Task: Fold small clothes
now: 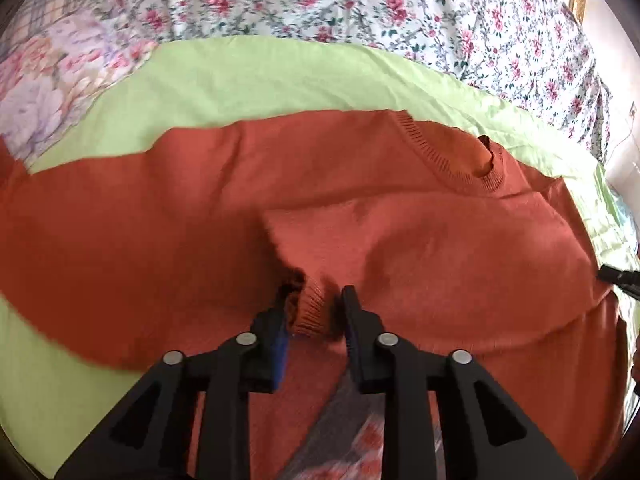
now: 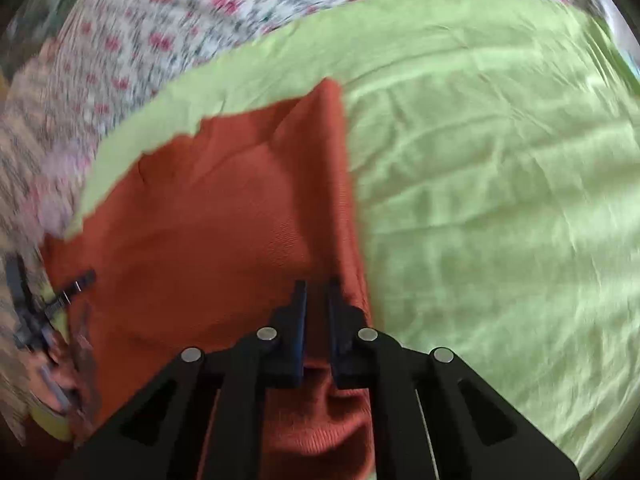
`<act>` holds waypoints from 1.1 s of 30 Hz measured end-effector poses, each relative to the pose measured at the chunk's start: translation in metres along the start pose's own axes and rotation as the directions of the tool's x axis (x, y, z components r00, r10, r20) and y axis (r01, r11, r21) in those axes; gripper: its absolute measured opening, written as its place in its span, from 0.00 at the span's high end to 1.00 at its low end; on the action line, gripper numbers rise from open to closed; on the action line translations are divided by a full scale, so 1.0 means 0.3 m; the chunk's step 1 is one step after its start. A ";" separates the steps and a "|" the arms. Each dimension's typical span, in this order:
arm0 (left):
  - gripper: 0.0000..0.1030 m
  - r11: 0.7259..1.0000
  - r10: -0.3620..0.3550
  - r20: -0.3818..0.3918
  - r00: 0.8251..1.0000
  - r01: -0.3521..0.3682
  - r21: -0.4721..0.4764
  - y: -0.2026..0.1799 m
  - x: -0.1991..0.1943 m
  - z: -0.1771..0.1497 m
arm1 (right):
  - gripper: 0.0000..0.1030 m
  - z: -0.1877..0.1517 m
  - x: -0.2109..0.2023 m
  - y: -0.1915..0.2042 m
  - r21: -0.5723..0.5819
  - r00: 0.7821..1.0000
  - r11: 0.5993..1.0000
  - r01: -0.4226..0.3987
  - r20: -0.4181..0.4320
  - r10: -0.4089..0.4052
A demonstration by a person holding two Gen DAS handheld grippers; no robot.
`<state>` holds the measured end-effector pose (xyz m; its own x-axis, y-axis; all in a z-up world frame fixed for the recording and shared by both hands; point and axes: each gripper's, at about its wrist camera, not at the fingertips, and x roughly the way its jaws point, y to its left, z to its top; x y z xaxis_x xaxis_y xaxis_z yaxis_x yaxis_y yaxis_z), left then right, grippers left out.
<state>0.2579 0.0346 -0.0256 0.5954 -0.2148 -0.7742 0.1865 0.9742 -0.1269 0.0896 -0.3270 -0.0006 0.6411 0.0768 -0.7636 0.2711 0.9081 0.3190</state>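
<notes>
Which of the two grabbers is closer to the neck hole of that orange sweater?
Probably the left. The left gripper pinches a sleeve cuff just below the collar of the sweater. The right gripper grips an outer edge fold, no collar in its view.

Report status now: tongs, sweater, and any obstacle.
Left tongs shut on sleeve cuff. Right tongs shut on sweater edge. Sweater spread on green sheet. Nothing in the way.

The right wrist view is smeared by motion blur, the floral bedspread [image 2: 168, 36] most of all, and the sweater [image 2: 208, 208] is cut off at its lower edge.
</notes>
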 end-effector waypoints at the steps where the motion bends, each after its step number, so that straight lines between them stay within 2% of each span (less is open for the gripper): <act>1: 0.74 1.000 0.001 0.011 1.000 -0.001 -0.015 0.022 -0.030 -0.018 | 0.85 -0.006 -0.033 0.002 0.020 1.000 1.000 -0.008 0.023 0.008; 2: 0.73 1.000 0.001 0.022 1.000 -0.001 -0.023 0.037 -0.054 -0.028 | 0.83 -0.017 -0.065 0.022 0.015 0.999 1.000 -0.004 0.047 0.004; 3: 0.72 0.999 0.012 0.038 0.999 -0.010 -0.036 0.064 -0.092 -0.046 | 0.75 -0.033 -0.098 0.048 0.000 0.998 1.000 -0.024 0.066 0.024; 4: 0.68 0.999 0.020 0.048 0.999 -0.018 -0.049 0.089 -0.118 -0.055 | 0.64 -0.048 -0.116 0.071 -0.008 0.996 0.998 -0.056 0.072 0.057; 6: 0.60 0.996 0.035 0.076 0.997 -0.029 -0.087 0.156 -0.177 -0.075 | 0.55 -0.089 -0.149 0.127 -0.031 0.990 0.992 -0.119 0.074 0.121; 8: 0.48 0.990 0.076 0.092 0.993 -0.064 -0.125 0.220 -0.216 -0.081 | 0.55 -0.133 -0.152 0.184 -0.064 0.986 0.986 -0.153 0.061 0.157; 9: 0.46 0.984 0.106 0.103 0.989 -0.090 -0.151 0.265 -0.236 -0.083 | 0.55 -0.144 -0.141 0.211 -0.071 0.983 0.983 -0.172 0.049 0.175; 11: 0.33 0.969 0.158 0.103 0.982 -0.134 -0.208 0.368 -0.261 -0.084 | 0.55 -0.189 -0.123 0.252 -0.076 0.975 0.973 -0.217 0.020 0.219; 15: 0.29 0.914 0.251 0.087 0.964 -0.206 -0.350 0.607 -0.285 -0.064 | 0.55 -0.254 -0.069 0.321 -0.089 0.963 0.960 -0.267 -0.048 0.264; 17: 0.29 0.877 0.284 0.074 0.956 -0.228 -0.424 0.739 -0.289 -0.052 | 0.55 -0.272 -0.050 0.339 -0.088 0.961 0.957 -0.275 -0.066 0.270; 20: 0.28 0.803 0.332 0.056 0.942 -0.251 -0.541 0.931 -0.281 -0.031 | 0.55 -0.300 -0.043 0.368 -0.099 0.957 0.954 -0.283 -0.095 0.274; 22: 0.28 0.743 0.394 0.047 0.918 -0.288 -0.604 1.050 -0.279 -0.006 | 0.54 -0.304 -0.043 0.384 -0.117 0.957 0.953 -0.280 -0.108 0.267; 24: 0.28 0.696 0.444 0.045 0.895 -0.313 -0.647 1.134 -0.270 0.025 | 0.54 -0.301 -0.038 0.398 -0.121 0.955 0.950 -0.287 -0.120 0.273; 27: 0.28 0.677 0.428 0.029 0.903 -0.299 -0.673 1.238 -0.213 0.081 | 0.54 -0.299 -0.032 0.412 -0.109 0.951 0.949 -0.296 -0.124 0.282; 29: 0.28 0.675 0.427 -0.003 0.904 -0.321 -0.664 1.283 -0.162 0.120 | 0.54 -0.301 -0.021 0.426 -0.105 0.949 0.948 -0.301 -0.132 0.286; 30: 0.30 0.680 0.434 -0.012 0.901 -0.336 -0.651 1.282 -0.143 0.135 | 0.54 -0.303 -0.016 0.430 -0.098 0.949 0.949 -0.300 -0.135 0.286; 31: 0.46 0.691 0.443 -0.010 0.896 -0.348 -0.634 1.284 -0.133 0.152 | 0.54 -0.308 -0.008 0.438 -0.095 0.947 0.948 -0.304 -0.142 0.289; 32: 0.89 0.709 0.431 0.003 0.902 -0.337 -0.619 1.277 -0.124 0.165 | 0.54 -0.312 -0.003 0.444 -0.096 0.947 0.948 -0.302 -0.148 0.287; 33: 0.97 0.736 0.391 0.018 0.920 -0.301 -0.607 1.264 -0.117 0.176 | 0.54 -0.317 0.001 0.448 -0.097 0.947 0.949 -0.300 -0.150 0.284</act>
<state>0.3489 0.4080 -0.0138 0.6346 0.1825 -0.7510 -0.5163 0.8232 -0.2363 0.0579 -0.1658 -0.0112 0.5765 0.3923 -0.7168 -0.0046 0.8788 0.4772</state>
